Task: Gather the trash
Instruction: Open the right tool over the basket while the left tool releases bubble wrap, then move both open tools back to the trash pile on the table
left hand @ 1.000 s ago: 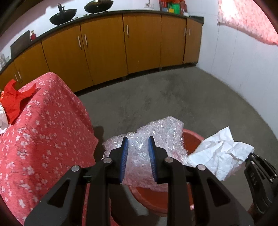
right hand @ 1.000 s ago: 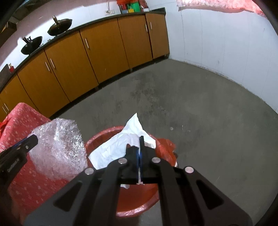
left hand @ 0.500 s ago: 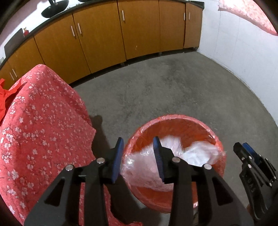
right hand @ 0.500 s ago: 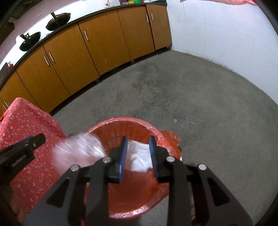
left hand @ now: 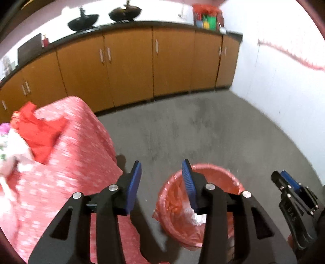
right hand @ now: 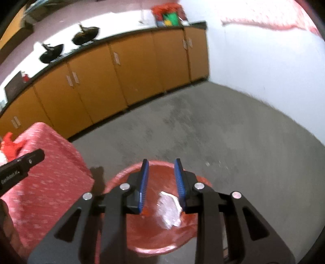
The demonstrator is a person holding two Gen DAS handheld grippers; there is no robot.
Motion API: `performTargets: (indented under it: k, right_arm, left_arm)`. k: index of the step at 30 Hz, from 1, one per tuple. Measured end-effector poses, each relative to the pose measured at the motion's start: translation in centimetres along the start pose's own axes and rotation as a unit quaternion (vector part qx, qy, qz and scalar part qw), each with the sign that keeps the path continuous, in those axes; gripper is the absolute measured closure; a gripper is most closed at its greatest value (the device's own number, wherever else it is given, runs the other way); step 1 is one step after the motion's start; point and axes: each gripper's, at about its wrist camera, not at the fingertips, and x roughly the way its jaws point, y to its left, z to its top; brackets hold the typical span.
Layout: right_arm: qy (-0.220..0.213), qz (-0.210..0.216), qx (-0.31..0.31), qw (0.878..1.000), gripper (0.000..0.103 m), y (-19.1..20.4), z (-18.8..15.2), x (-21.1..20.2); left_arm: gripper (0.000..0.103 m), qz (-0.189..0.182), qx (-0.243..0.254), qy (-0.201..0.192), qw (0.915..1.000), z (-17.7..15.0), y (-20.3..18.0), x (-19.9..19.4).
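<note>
A red bin lined with a red bag point(left hand: 223, 172) point(right hand: 158, 245) stands on the grey floor. Clear bubble wrap and white paper point(right hand: 169, 211) point(left hand: 196, 217) lie inside it. My left gripper point(left hand: 161, 174) is open and empty, above the floor between the table and the bin. My right gripper point(right hand: 160, 176) is open and empty, above the bin. A red bag point(left hand: 38, 128) and other scraps lie on the table with the red flowered cloth point(left hand: 67, 162) point(right hand: 46, 178) at the left.
Orange cabinets point(left hand: 130, 65) point(right hand: 126, 67) under a dark counter run along the far wall, with two black woks point(left hand: 124, 12) on top. A white wall point(left hand: 274, 85) stands at the right. Grey floor point(right hand: 223, 132) lies beyond the bin.
Both grippers let go: the bubble wrap and the white paper dropped into the bin. Both grippers opened wider and rose, tilting up towards the cabinets.
</note>
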Motion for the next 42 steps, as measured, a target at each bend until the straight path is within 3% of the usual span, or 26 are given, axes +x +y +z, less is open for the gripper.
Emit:
performTargets:
  k: [6, 9, 13, 18, 22, 26, 34, 36, 37, 38, 42]
  right_arm:
    - [-0.022, 0.089, -0.039, 0.995, 0.066, 9.2, 2.3, -5.5]
    - [-0.018, 0.154, -0.061, 0.986, 0.063, 14.8, 2.3, -8.0]
    - [-0.004, 0.226, -0.098, 0.969, 0.06, 21.7, 0.6, -10.8]
    - [0.031, 0.287, -0.114, 0.951, 0.056, 27.7, -2.3, -12.8]
    - [0.05, 0.307, -0.129, 0.941, 0.051, 31.5, -4.2, -13.7]
    - [0.063, 0.299, -0.15, 0.94, 0.05, 34.8, -6.2, -13.5]
    - [0.098, 0.257, -0.147, 0.95, 0.05, 36.2, -8.7, -10.5]
    - [0.109, 0.258, -0.15, 0.948, 0.055, 36.5, -9.3, -9.9]
    - [0.116, 0.262, -0.151, 0.946, 0.064, 36.6, -9.5, -9.7]
    - [0.122, 0.267, -0.151, 0.944, 0.082, 36.8, -9.8, -9.6]
    - [0.113, 0.278, -0.159, 0.941, 0.091, 36.9, -9.9, -10.0]
  left_arm:
    - [0.051, -0.006, -0.046, -0.043, 0.998, 1.5, 7.4, -7.9]
    - [0.047, 0.003, -0.062, -0.064, 0.996, 1.1, 11.9, -12.0]
    - [0.041, 0.056, -0.067, -0.09, 0.9921, -0.6, 18.2, -16.4]
    - [0.041, 0.136, -0.069, -0.092, 0.984, -3.9, 24.5, -18.3]
    - [0.041, 0.19, -0.096, -0.084, 0.9735, -6.4, 29.5, -18.6]
    - [0.041, 0.22, -0.114, -0.082, 0.9653, -7.6, 33.2, -18.8]
    - [0.041, 0.23, -0.138, -0.089, 0.9591, -9.5, 36.3, -18.7]
    - [0.041, 0.228, -0.144, -0.09, 0.9587, -9.9, 37.1, -18.3]
    - [0.041, 0.227, -0.147, -0.089, 0.9586, -10.1, 37.2, -18.2]
    - [0.041, 0.225, -0.151, -0.087, 0.9586, -10.2, 37.5, -18.0]
    - [0.041, 0.219, -0.16, -0.08, 0.9592, -10.5, 38.1, -17.3]
